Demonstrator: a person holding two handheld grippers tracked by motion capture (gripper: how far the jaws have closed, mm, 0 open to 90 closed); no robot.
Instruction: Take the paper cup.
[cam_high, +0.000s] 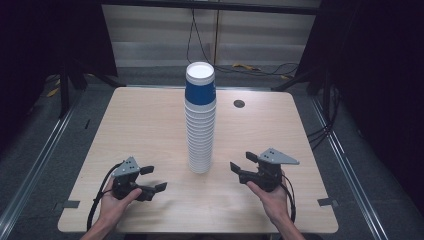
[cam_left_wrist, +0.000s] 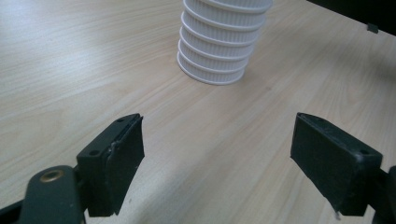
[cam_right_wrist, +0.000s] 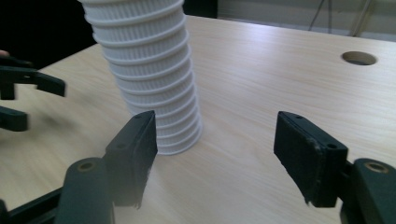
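A tall stack of cups (cam_high: 200, 120) is seen standing upright near the middle of the table (cam_high: 140, 130), its long axis vertical, with the white ribbed cups nested mouth down and a blue cup (cam_high: 200, 90) uppermost. The left tool (cam_high: 153, 178) is held low at the stack's left, its jaws spread with nothing between them. The right tool (cam_high: 241, 164) is held at the stack's right, jaws likewise spread and empty, pointed at the stack's base without touching it.

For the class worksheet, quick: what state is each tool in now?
Left tool: open, holding nothing.
Right tool: open, holding nothing, beside the stack of cups.
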